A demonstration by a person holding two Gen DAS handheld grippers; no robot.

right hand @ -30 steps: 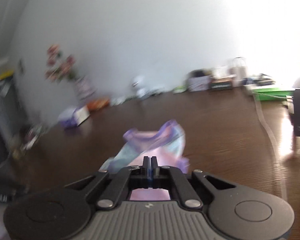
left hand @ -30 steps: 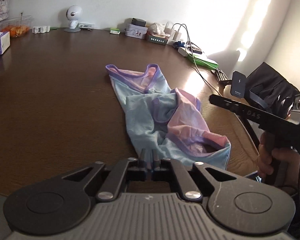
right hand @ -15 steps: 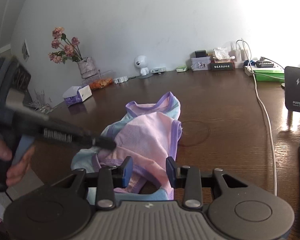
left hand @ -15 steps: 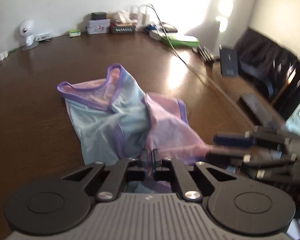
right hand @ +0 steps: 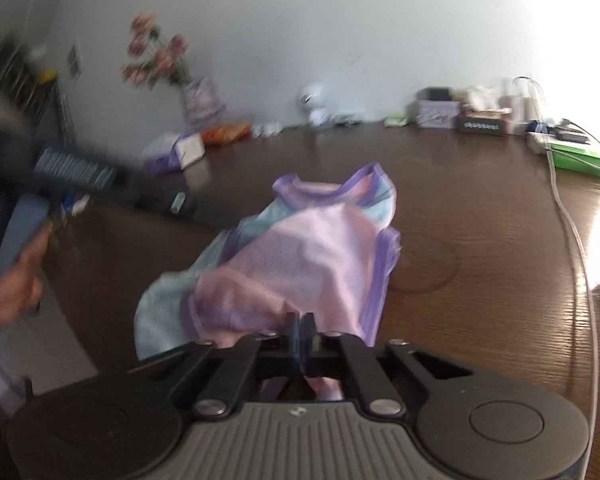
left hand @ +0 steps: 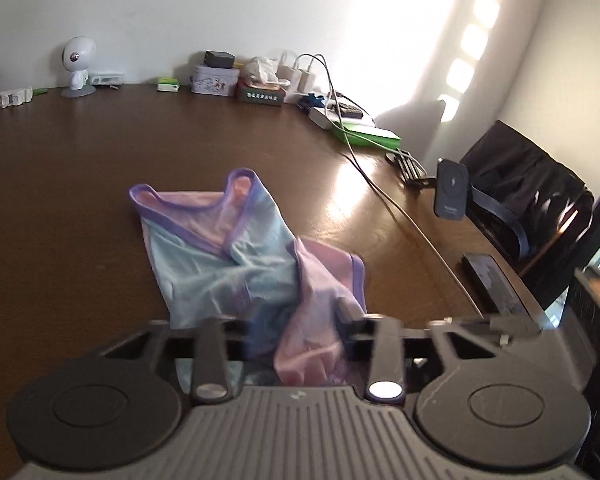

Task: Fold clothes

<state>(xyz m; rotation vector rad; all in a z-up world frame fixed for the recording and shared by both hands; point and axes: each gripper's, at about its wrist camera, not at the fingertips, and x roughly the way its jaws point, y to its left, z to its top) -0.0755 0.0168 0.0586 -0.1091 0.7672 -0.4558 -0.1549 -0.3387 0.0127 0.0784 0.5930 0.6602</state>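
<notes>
A pink and light-blue tank top with purple trim [left hand: 228, 252] lies crumpled on the dark wooden table [left hand: 60, 184]. My left gripper [left hand: 296, 332] is open, its fingers spread over the near hem with cloth between them. In the right wrist view the top [right hand: 308, 256] shows its pink side, and my right gripper [right hand: 300, 328] is shut on its near pink edge. The left gripper [right hand: 156, 200] appears blurred at the left of that view, held by a hand. The right gripper shows only as a blurred dark bar at the right edge of the left wrist view.
A white cable [left hand: 400, 216], a phone stand [left hand: 452, 190] and a phone [left hand: 488, 280] lie to the right of the top. Boxes, chargers and a white robot figure [left hand: 78, 66] line the far edge. A black chair [left hand: 532, 200] stands at the right. A flower vase [right hand: 196, 96] and tissue box [right hand: 180, 152] stand at the far left.
My left gripper has opened over the near hem. My right gripper, open half a second ago, has shut on the pink edge. Both views have shifted.
</notes>
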